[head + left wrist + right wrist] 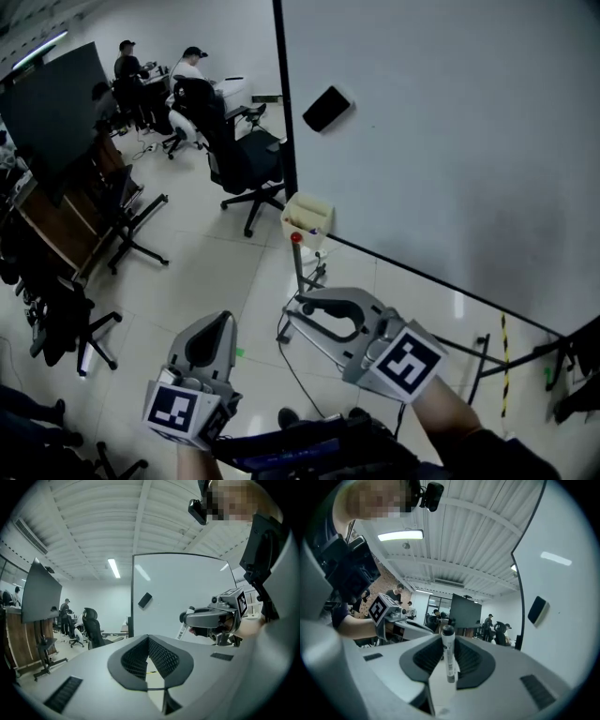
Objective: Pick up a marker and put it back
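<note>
the marker is being clamped upright between the fingers of the right gripper, just below the cream holder box at centre frame in the head view. the fingers of the left gripper are being held pressed together on nothing at lower left. the return is probably being served best by lining the marker up over the box's open top before the grip is loosened, with the whiteboard edge being given room at right and open floor being offered at left.

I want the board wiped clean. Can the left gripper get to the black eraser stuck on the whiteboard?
Probably yes. The left gripper is empty, and nothing stands between it and the eraser on the whiteboard. Its jaws are together, so they must open first.
</note>
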A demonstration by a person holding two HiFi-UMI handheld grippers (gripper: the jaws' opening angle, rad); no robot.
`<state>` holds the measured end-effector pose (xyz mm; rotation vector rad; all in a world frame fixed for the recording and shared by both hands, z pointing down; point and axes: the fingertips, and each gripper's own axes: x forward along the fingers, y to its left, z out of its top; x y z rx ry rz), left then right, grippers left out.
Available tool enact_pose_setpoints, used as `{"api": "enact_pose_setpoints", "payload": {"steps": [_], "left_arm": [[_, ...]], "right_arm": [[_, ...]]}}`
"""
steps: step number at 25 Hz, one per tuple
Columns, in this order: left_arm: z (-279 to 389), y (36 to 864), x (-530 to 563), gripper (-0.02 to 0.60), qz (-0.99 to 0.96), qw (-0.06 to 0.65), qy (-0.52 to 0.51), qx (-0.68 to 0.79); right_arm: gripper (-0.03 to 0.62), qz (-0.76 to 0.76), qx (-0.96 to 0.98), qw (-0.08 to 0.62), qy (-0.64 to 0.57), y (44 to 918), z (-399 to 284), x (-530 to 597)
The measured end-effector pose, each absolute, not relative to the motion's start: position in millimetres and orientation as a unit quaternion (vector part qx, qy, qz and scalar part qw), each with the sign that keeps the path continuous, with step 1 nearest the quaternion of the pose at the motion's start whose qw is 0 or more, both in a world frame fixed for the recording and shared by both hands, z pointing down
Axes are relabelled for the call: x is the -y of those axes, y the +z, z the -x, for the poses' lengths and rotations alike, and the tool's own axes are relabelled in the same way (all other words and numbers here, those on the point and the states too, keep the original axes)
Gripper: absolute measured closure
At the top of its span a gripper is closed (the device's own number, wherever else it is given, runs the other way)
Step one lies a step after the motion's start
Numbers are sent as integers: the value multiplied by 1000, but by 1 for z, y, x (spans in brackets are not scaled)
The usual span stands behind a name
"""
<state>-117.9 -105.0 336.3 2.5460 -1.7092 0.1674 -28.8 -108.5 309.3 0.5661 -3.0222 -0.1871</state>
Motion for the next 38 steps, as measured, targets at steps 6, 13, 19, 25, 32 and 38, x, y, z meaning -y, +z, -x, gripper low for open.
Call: {"api": "enact_pose_setpoints", "payload": {"steps": [6, 13, 19, 25, 32, 38], "left_arm": [[46, 332, 98, 583, -822, 26, 66, 565], [6, 326, 58, 583, -778, 40, 73, 623], [4, 330, 34, 583, -747, 42, 87, 658], [22, 336, -10, 583, -731, 55, 90, 675], [68, 357, -86, 583, -719, 67, 64, 688], [127, 351, -171, 583, -721, 64, 42, 689]], "right_arm": [[496, -152, 987, 21, -51, 312, -37, 108], [496, -83, 996, 9, -33, 313, -76, 83], [496, -26, 999, -5, -22, 320, -73, 68], [496, 12, 1000, 0, -20, 319, -48, 24], [496, 32, 998, 29, -36, 337, 0, -50], [496, 28, 998, 36, -43, 329, 56, -137]]}}
